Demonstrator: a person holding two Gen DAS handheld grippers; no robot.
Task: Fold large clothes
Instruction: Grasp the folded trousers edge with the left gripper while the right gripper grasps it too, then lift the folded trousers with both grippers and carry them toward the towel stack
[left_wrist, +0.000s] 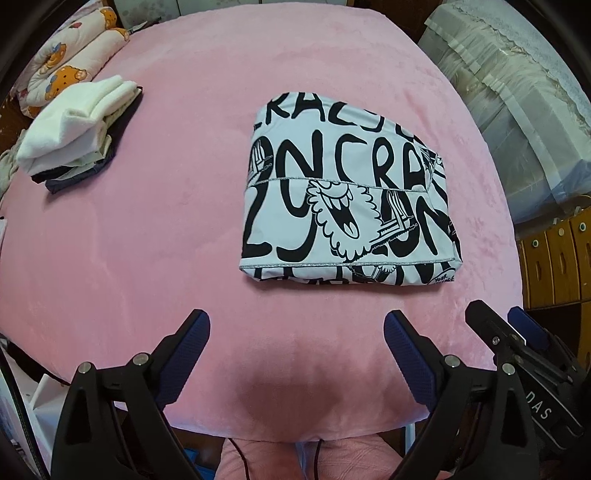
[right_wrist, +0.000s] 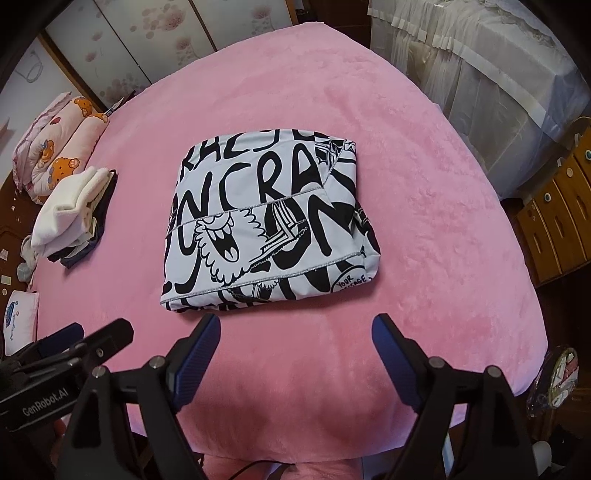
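A white garment with bold black lettering and cartoon print (left_wrist: 347, 199) lies folded into a compact rectangle on the pink blanket (left_wrist: 166, 221); the right wrist view shows the same garment (right_wrist: 266, 229) near the middle of the pink blanket (right_wrist: 424, 240). My left gripper (left_wrist: 297, 332) hovers above the blanket in front of the garment's near edge, jaws wide apart and empty. My right gripper (right_wrist: 295, 332) also hangs in front of that near edge, jaws wide and empty. The right gripper (left_wrist: 517, 343) also shows at the right of the left wrist view, and the left gripper (right_wrist: 74, 343) at the left of the right wrist view.
A stack of folded clothes, white on top (left_wrist: 74, 129) (right_wrist: 70, 214), sits at the blanket's left side. A teddy-print bolster (left_wrist: 70, 62) (right_wrist: 59, 147) lies beyond it. Covered furniture (left_wrist: 517, 92) and wooden drawers (right_wrist: 554, 214) stand to the right. The blanket's near edge drops off below the grippers.
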